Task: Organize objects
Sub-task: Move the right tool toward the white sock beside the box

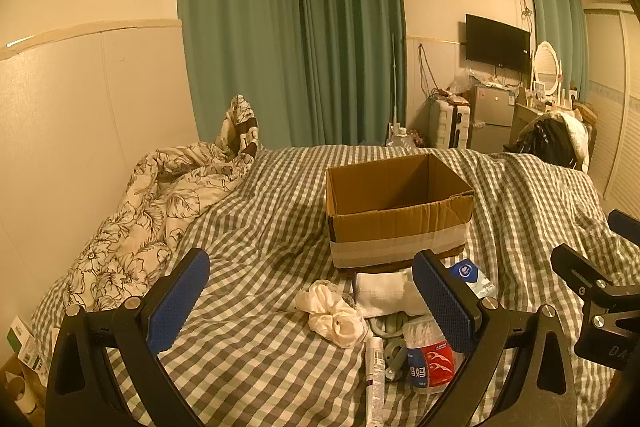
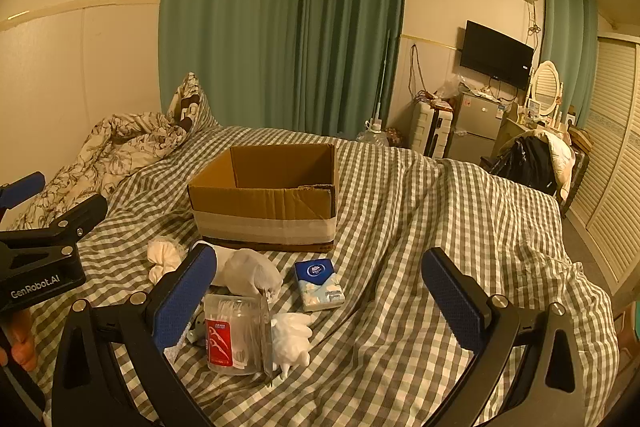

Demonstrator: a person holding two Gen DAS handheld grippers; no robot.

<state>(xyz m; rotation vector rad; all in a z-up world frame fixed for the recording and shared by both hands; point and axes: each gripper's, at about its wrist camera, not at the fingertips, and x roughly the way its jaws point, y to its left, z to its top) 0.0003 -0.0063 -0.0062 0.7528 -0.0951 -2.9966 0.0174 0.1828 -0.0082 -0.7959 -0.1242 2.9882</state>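
An open cardboard box point(image 1: 396, 215) point(image 2: 266, 205) stands on the checked bed, and nothing shows inside it. In front of it lie a cream scrunchie point(image 1: 334, 315) point(image 2: 162, 259), a folded white cloth point(image 1: 384, 291) point(image 2: 248, 273), a blue tissue pack point(image 2: 320, 285) point(image 1: 468, 275), a clear floss-pick jar point(image 2: 236, 333) point(image 1: 426, 355), a white tube point(image 1: 375, 375) and a small white figure point(image 2: 292, 341). My left gripper point(image 1: 312, 303) is open above the scrunchie. My right gripper point(image 2: 320, 305) is open above the tissue pack. Both are empty.
A floral quilt point(image 1: 160, 211) is bunched at the bed's left by the wall. Green curtains point(image 1: 292, 39) hang behind. A fridge point(image 1: 492, 115), a suitcase, a TV and a chair with clothes stand to the right. The right gripper's body point(image 1: 600, 303) shows in the left wrist view.
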